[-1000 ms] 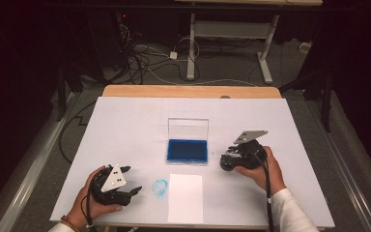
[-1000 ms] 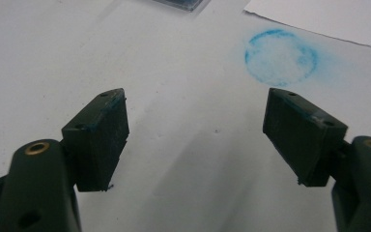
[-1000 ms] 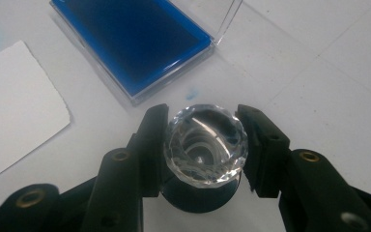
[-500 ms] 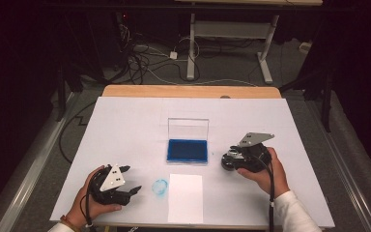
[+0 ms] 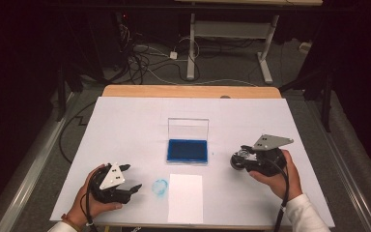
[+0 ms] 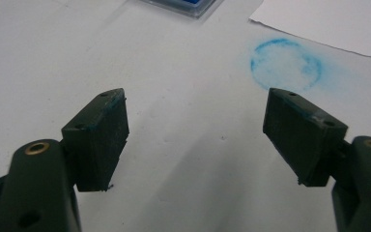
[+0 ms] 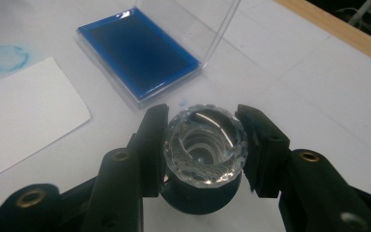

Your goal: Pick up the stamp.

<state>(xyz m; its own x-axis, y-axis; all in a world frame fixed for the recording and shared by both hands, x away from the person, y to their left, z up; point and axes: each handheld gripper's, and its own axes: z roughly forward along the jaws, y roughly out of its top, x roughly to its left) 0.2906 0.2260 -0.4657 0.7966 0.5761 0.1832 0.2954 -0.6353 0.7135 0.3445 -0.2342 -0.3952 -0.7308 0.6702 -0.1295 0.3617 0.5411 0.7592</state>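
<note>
My right gripper (image 5: 240, 160) (image 7: 203, 141) is shut on a stamp (image 5: 237, 160) (image 7: 206, 145) with a clear faceted knob and a dark base, held just off the white table (image 5: 125, 125) to the right of the ink pad. The blue ink pad (image 5: 187, 151) (image 7: 137, 54) lies at mid-table in a clear case with its lid (image 5: 188, 129) standing open. In front of it lies a white paper sheet (image 5: 185, 197) (image 7: 24, 116). My left gripper (image 5: 136, 189) (image 6: 195, 126) rests open and empty at the front left, facing a blue ring mark (image 5: 160, 187) (image 6: 286, 63).
A wooden table edge (image 5: 188, 91) runs along the far side. Beyond it, cables and a desk frame (image 5: 232, 34) stand on the dark floor. The white surface stretches wide to the left and far side of the ink pad.
My right gripper has drifted a little to the right and up, carrying the stamp away from the ink pad. The left hand has stayed put.
</note>
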